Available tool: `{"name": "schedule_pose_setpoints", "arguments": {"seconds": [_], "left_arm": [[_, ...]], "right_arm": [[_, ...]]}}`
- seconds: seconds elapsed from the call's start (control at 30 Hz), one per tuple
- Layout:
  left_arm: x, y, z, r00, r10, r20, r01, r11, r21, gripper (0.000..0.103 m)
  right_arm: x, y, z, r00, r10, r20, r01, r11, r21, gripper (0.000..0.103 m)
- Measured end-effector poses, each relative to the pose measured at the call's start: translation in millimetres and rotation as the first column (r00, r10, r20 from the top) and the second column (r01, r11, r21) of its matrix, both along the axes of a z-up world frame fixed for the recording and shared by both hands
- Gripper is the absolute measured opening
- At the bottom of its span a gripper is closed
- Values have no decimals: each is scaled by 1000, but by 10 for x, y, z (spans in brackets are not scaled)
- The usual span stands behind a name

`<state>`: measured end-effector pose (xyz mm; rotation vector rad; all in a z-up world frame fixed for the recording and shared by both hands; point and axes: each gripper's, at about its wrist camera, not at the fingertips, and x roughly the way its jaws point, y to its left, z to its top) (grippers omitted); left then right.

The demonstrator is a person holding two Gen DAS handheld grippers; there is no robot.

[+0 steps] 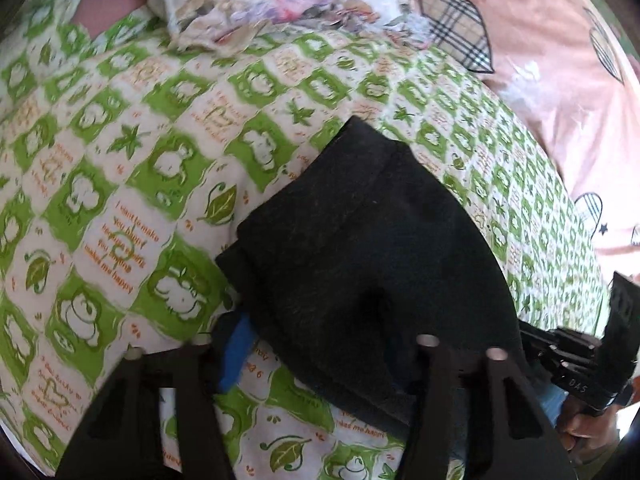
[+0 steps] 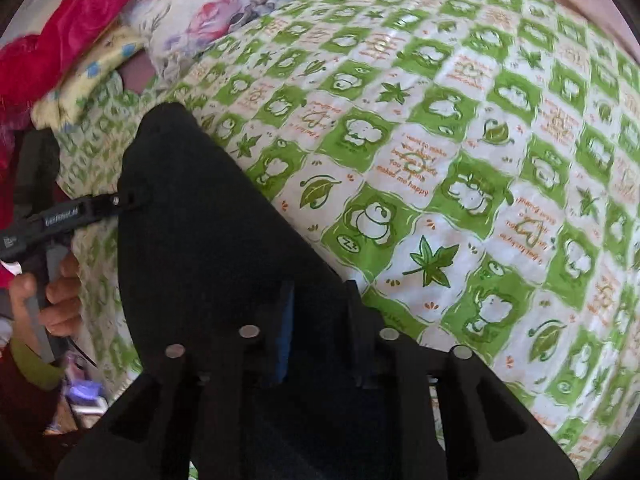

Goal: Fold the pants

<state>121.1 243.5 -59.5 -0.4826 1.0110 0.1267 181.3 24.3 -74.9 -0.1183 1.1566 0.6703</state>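
Note:
The black pants (image 1: 360, 248) lie folded on the green-and-white patterned bedsheet (image 1: 140, 152). In the left wrist view my left gripper (image 1: 316, 356) stands wide open, with the near edge of the pants lying between its fingers and the blue pad (image 1: 236, 356) on the left finger clear of the cloth. In the right wrist view the pants (image 2: 208, 240) fill the lower left, and my right gripper (image 2: 320, 336) sits over them with its fingers close together around cloth. The left gripper also shows there at the pants' far edge (image 2: 124, 202).
A floral pillow (image 1: 280, 4) and a pink quilt with plaid patches (image 1: 540, 60) lie at the bed's far side. A red blanket (image 2: 68, 32) and a yellow cloth (image 2: 96, 76) sit at the left. The person's hand (image 2: 52, 296) holds the other gripper's handle.

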Motion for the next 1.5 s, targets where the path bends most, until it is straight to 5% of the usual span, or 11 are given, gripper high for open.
{"name": "schedule_pose_setpoints", "arguments": {"seconds": [0.07,0.37,0.53,0.73,0.9,0.97,1.03,1.23,1.37,1.5], "left_arm": [[-68,-20,85,998,-36,59,36,999,12,20],[-835,118,810,940,-123,317,146,988,-48,17],[-953,175,805,936,-151,317,147,988,34,17],[-716,168,354,959,-195,207,151,966,211,17],[-731,4,190,968,-217,129,154,911,382,29],[-807,4,246,973,-188,134,117,902,415,45],[-902,27,327,976,-157,154,73,892,446,50],[-1102,12,623,963,-159,216,61,914,402,55],[-1089,-226,750,944,-229,240,137,928,347,62],[-1007,-590,762,919,-316,235,230,915,331,64]], "right_arm": [[-72,17,81,999,0,33,0,1000,-11,16],[-339,-31,653,960,-81,269,81,997,13,14],[-319,287,519,941,-64,332,86,995,-52,14],[-183,420,147,948,-104,300,137,986,-93,15],[-217,304,188,933,-198,301,230,971,-73,40],[-334,159,323,921,-251,299,268,963,-18,40],[-496,34,426,913,-289,286,289,956,44,41],[-1037,-360,598,890,-397,225,357,913,198,46],[-1472,-620,564,864,-474,171,425,868,258,51],[-1855,-990,443,823,-554,122,510,817,270,51]]}}
